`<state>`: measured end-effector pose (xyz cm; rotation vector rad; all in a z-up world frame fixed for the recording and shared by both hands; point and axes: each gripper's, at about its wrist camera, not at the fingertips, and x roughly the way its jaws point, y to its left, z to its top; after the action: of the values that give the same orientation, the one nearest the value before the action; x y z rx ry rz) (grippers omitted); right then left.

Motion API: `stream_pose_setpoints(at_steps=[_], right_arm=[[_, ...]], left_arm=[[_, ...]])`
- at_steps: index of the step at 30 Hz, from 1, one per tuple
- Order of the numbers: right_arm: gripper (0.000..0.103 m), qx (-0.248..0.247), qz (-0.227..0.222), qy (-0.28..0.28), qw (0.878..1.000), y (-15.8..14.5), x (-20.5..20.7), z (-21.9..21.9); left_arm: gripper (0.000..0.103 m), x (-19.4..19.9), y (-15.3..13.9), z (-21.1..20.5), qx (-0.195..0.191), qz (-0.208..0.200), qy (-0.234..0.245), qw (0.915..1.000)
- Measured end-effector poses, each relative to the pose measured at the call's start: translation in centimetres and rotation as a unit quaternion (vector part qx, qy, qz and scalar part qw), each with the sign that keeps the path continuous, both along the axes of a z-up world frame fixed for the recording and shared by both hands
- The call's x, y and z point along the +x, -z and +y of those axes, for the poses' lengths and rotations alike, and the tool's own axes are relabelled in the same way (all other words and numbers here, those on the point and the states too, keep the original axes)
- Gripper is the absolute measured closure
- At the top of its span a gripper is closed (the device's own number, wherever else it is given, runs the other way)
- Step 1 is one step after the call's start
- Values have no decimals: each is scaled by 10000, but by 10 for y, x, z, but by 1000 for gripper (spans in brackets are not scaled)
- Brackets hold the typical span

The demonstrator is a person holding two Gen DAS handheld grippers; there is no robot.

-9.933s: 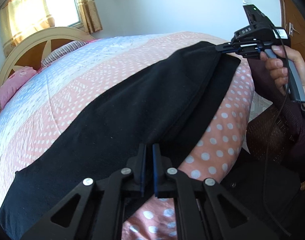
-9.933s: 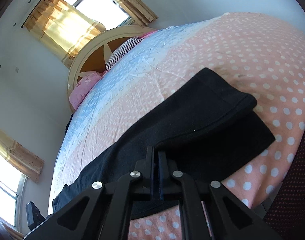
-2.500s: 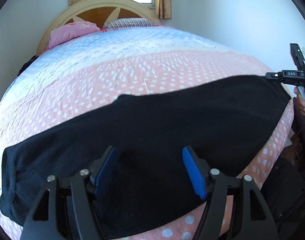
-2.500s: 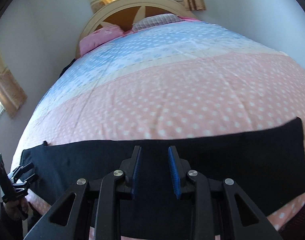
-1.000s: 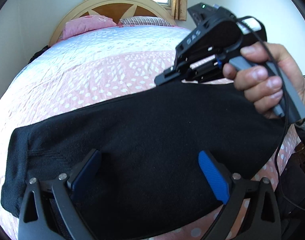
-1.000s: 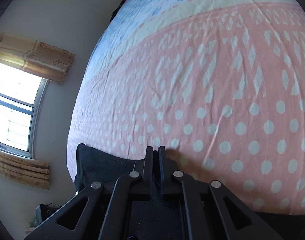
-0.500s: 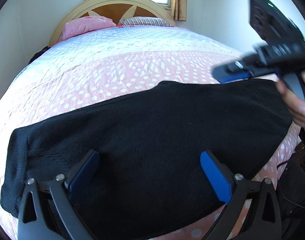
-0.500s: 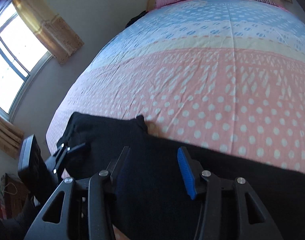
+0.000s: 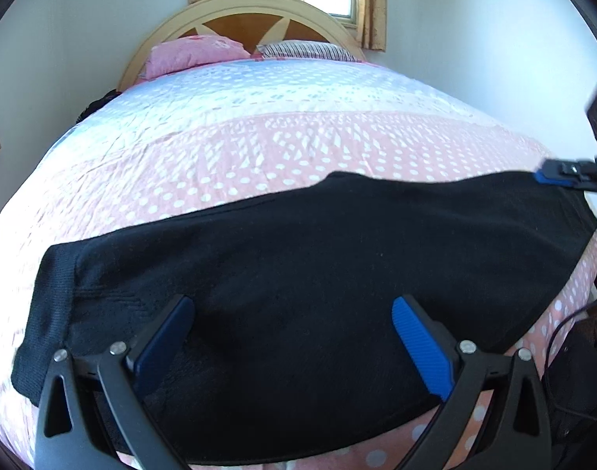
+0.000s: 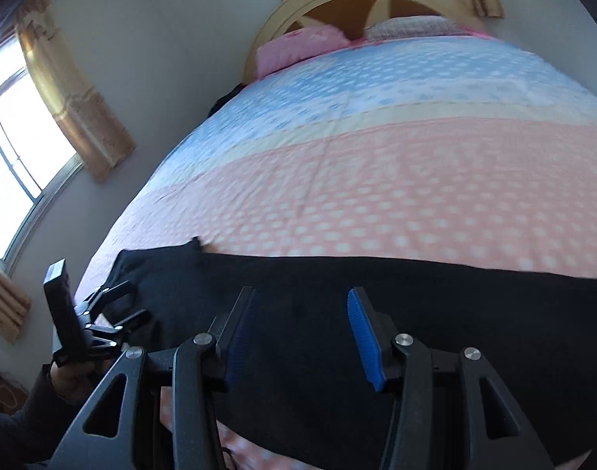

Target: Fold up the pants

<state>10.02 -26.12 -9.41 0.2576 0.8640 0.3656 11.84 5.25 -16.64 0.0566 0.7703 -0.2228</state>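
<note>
Black pants [image 9: 318, 274] lie flat across the near end of the bed, folded lengthwise, ribbed waistband at the left. They also show in the right wrist view [image 10: 435, 305]. My left gripper [image 9: 290, 337] is wide open and empty above the pants' near edge. It also shows at the left of the right wrist view [image 10: 114, 305], open. My right gripper [image 10: 300, 337] is open and empty over the pants. It shows at the right edge of the left wrist view [image 9: 561, 174], at the pants' far right corner.
The bed has a pink and blue dotted quilt [image 9: 259, 149], pink and striped pillows [image 9: 198, 53] and a curved wooden headboard [image 9: 239, 15]. White walls and curtained windows [image 10: 20, 133] surround it. A cable [image 9: 565, 325] hangs at the right.
The right gripper, shut a second ago, opened and swung away to the right end of the pants. The left gripper stayed open over the waistband side.
</note>
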Motion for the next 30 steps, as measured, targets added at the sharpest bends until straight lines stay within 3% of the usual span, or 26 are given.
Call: stream_pose_setpoints(at_steps=[4, 8, 13, 19, 27, 30], right_arm=[[53, -146, -57, 1372, 9904, -7, -37, -124], [53, -148, -74, 2632, 9646, -12, -74, -227], [53, -91, 110, 3354, 9420, -5, -98, -293], [53, 218, 481, 3302, 9424, 19, -104, -327], [53, 634, 575, 2994, 9503, 32, -103, -330], [59, 668, 622, 2804, 9555, 32, -102, -325]], left_arm=[[0, -2, -8, -1, -202, -192, -133, 9995], [0, -2, -18, -10, -331, -345, -196, 9987], [0, 0, -32, -27, -414, -417, -210, 9981], [0, -5, -40, -55, -324, -400, -4, 9987], [0, -10, -33, -75, -335, -279, 253, 9987], [0, -11, -30, -75, -357, -222, 264, 9988]])
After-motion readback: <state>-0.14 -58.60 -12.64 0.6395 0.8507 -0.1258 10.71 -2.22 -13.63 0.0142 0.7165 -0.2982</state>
